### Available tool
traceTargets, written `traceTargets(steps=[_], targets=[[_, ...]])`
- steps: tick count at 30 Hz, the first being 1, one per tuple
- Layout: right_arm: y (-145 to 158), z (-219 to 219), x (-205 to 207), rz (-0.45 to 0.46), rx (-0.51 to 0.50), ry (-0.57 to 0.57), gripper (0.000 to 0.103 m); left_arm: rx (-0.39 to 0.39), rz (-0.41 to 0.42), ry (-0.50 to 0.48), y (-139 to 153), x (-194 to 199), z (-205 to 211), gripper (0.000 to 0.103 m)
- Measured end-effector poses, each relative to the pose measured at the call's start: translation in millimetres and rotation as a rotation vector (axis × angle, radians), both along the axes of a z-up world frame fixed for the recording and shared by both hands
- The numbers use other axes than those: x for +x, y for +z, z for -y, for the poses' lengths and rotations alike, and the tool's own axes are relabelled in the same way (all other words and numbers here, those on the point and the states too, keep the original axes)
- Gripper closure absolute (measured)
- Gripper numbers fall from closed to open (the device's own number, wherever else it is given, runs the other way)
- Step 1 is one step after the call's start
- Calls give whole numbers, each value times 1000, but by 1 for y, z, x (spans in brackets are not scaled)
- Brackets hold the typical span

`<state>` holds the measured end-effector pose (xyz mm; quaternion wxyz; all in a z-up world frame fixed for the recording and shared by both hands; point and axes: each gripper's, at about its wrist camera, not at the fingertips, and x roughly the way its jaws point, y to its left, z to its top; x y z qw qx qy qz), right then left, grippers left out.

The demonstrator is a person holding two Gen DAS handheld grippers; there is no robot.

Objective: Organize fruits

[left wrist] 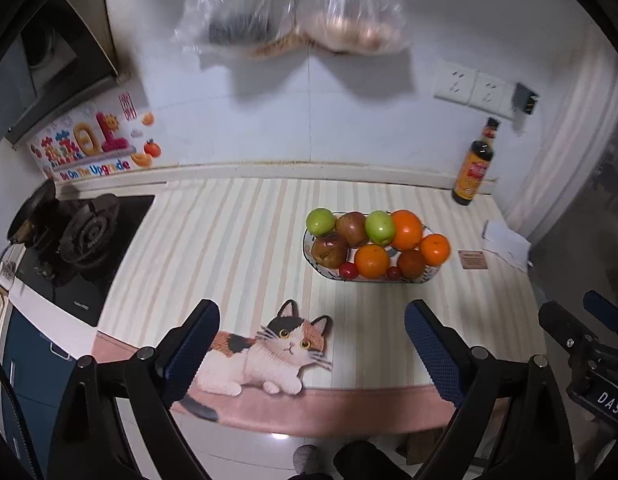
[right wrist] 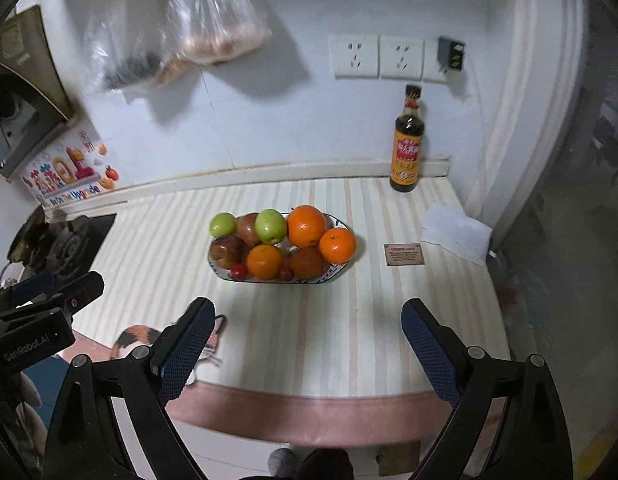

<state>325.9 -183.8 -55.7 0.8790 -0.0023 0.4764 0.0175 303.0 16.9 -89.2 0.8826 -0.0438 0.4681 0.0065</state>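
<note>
The left gripper (left wrist: 312, 344) fills the bottom of its own view with both blue-padded fingers (left wrist: 193, 350) spread wide apart, nothing between them. The right gripper (right wrist: 308, 342) sits likewise at the bottom of its view, fingers (right wrist: 431, 354) parted wide and empty. Each gripper's black body also shows at the other view's lower edge, left gripper at lower left, right gripper at lower right.

Each camera sits behind its own tongs and looks forward and down over the surface (left wrist: 237, 240) toward the wall. Both see the fruit bowl (left wrist: 309, 258) (right wrist: 213, 264) ahead, well past the fingertips, and the bottle (left wrist: 474, 168) (right wrist: 407, 142) behind it.
</note>
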Motion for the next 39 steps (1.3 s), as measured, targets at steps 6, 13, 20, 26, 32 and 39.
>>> traceTargets(steps=[6,13,20,26,32,39], targets=[[44,-8,-65,54,-10,-24,4,-15,66,-30,36,-56,-6,8],[84,-10,-123,91,-2,-24,4,-22,93,-43,61,-97,-2,8],[105,-2,-148,107,32,0,4,-23,95,-32,69,-113,9,8],[105,8,-141,106,37,24,3,-13,88,-15,66,-106,21,8],[96,12,-109,91,31,42,3,4,83,15,59,-79,21,1],[72,7,-62,51,7,43,3,27,38,31,40,-40,21,0]])
